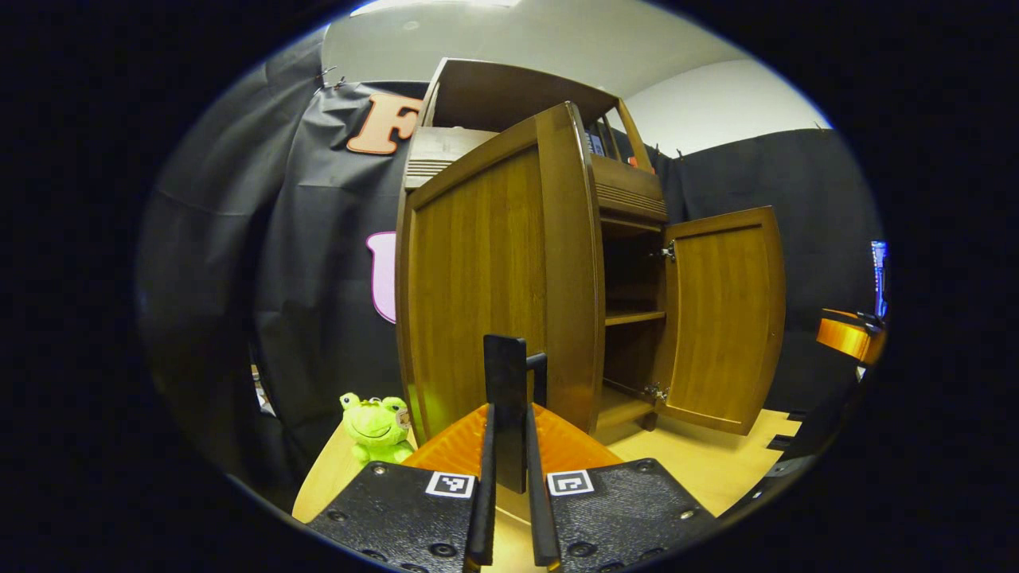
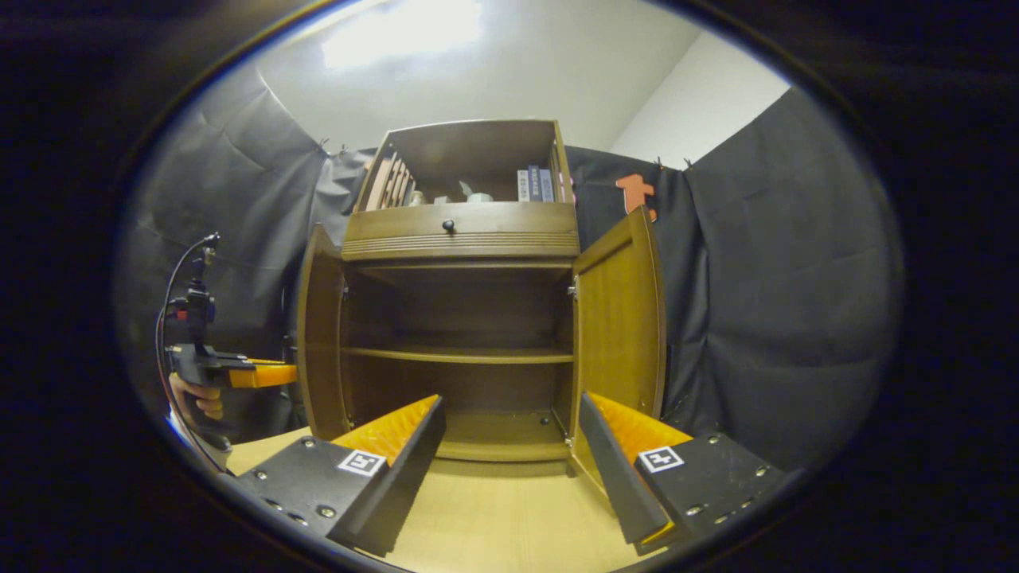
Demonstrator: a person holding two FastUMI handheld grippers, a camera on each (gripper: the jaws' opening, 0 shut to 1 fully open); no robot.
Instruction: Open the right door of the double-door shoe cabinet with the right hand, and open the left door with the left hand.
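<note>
The shoe cabinet (image 2: 462, 318) stands on the surface (image 2: 493, 517) with left door (image 1: 493, 278) and right door (image 2: 617, 318) both swung open. The left tool (image 1: 509, 430) is clamped on the left door's handle (image 1: 509, 382). The right tool (image 2: 509, 454) is spread open, holding nothing.

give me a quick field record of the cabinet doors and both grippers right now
left door: swung open
right door: swung open
left gripper: fingers closed on the left door's handle
right gripper: open, holding nothing, facing the cabinet
inside: bare middle shelf
beside cabinet: green frog plush
</note>
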